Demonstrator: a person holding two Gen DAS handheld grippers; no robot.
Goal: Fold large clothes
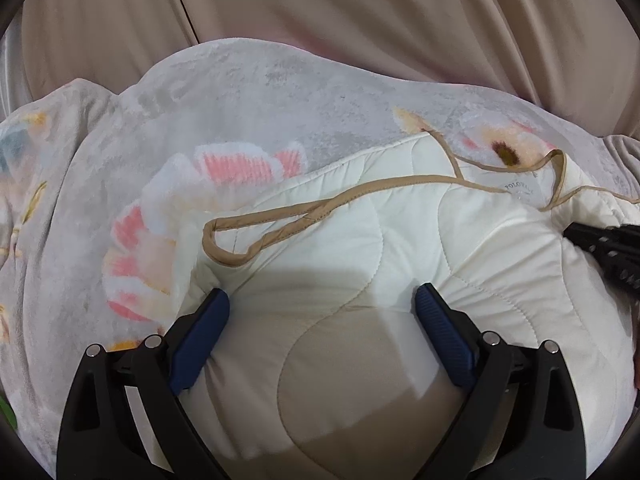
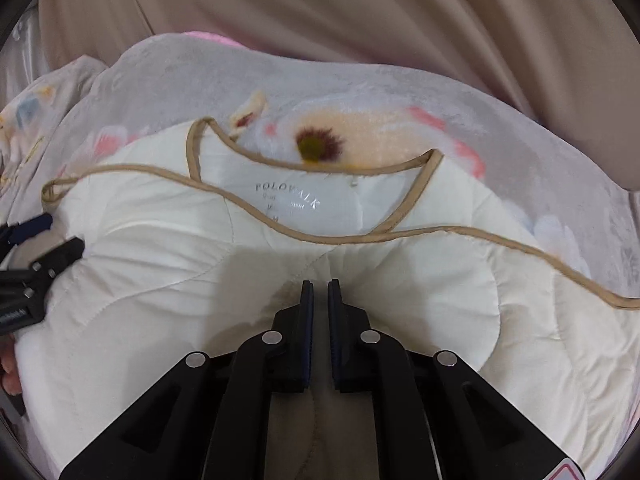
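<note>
Beige curtain (image 1: 360,8), floral blanket (image 1: 240,100)

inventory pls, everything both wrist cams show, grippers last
quilted jacket: 1, cream with tan trim, lying on the blanket under both grippers
neck label: 1, white with grey print, inside the jacket collar
floral blanket: 1, grey with pink and yellow flowers, spread beneath the jacket
curtain: 1, beige, hanging behind the blanket
left gripper: 1, black with blue pads, open over the jacket
right gripper: 1, black, jaws nearly closed, tips at the jacket fabric

Both wrist views close, angled down; share quilted jacket (image 1: 400,240).
</note>
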